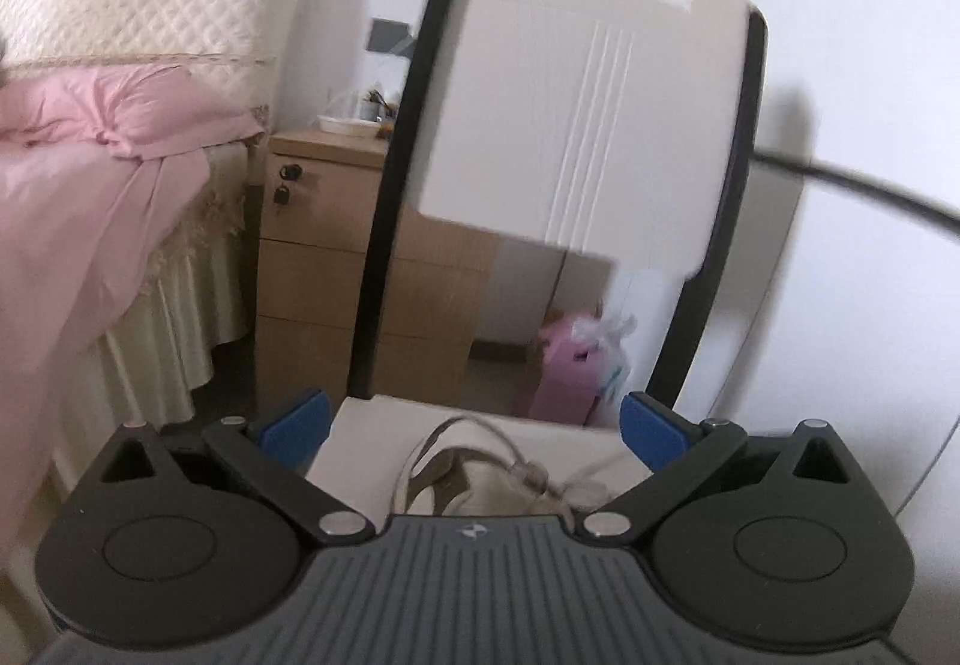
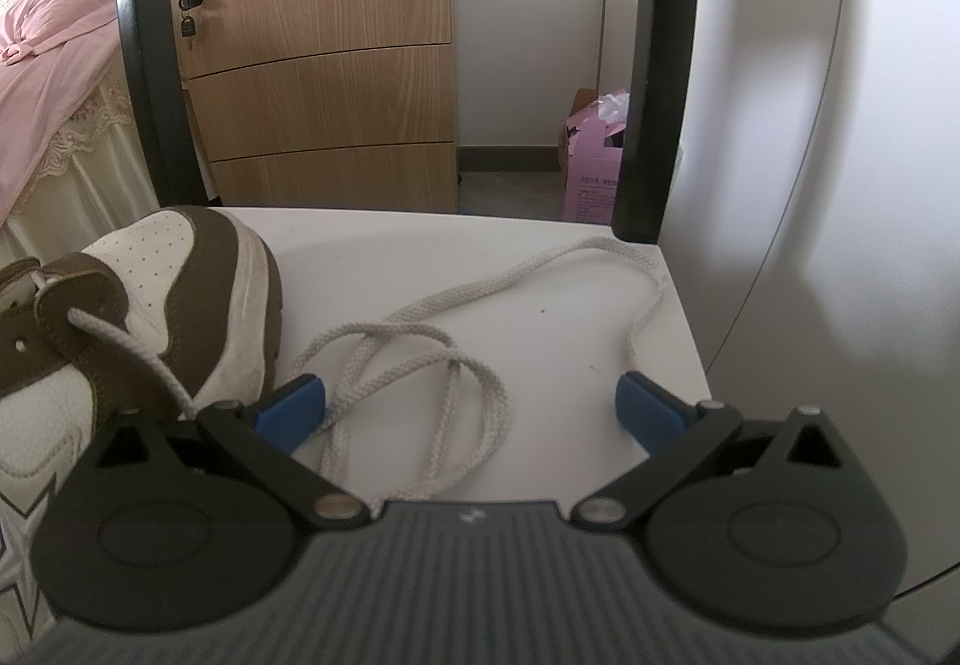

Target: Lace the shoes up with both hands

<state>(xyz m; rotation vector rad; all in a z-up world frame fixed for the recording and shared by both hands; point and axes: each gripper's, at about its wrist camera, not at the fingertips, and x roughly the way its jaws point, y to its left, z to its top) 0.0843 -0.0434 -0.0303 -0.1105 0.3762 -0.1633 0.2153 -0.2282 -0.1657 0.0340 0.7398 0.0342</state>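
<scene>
Shoelace of thick off-white woven cord [image 2: 420, 359] is lying in loose crossing loops on the white chair seat [image 2: 540, 269], just right of the brown-and-white leather sneaker [image 2: 180, 293], whose toe is pointing toward the far edge. One run of the cord is leaving a brown eyelet tab and passing down under the right gripper [image 2: 471, 404], whose blue-tipped fingers are standing spread wide with nothing between them, hovering over the nearest loops. The left gripper [image 1: 474, 425] is likewise spread and empty, looking over what appears to be the sneaker's collar and a clear-tipped lace end; its view is blurred.

To do this step well, the right gripper should probably close on a single strand near its free end, not across a crossing, so the loops are not dragged into a knot. The left one would best be steadying the sneaker or taking the other end.

Beyond the seat, the chair's black frame posts [image 2: 141, 65] are rising on either side. Farther off, a wooden drawer cabinet [image 2: 324, 83] is standing against a white wall, a pink box [image 2: 591, 179] is sitting on the floor to the right, and a bed with pink bedding [image 1: 78, 173] is lying to the left.
</scene>
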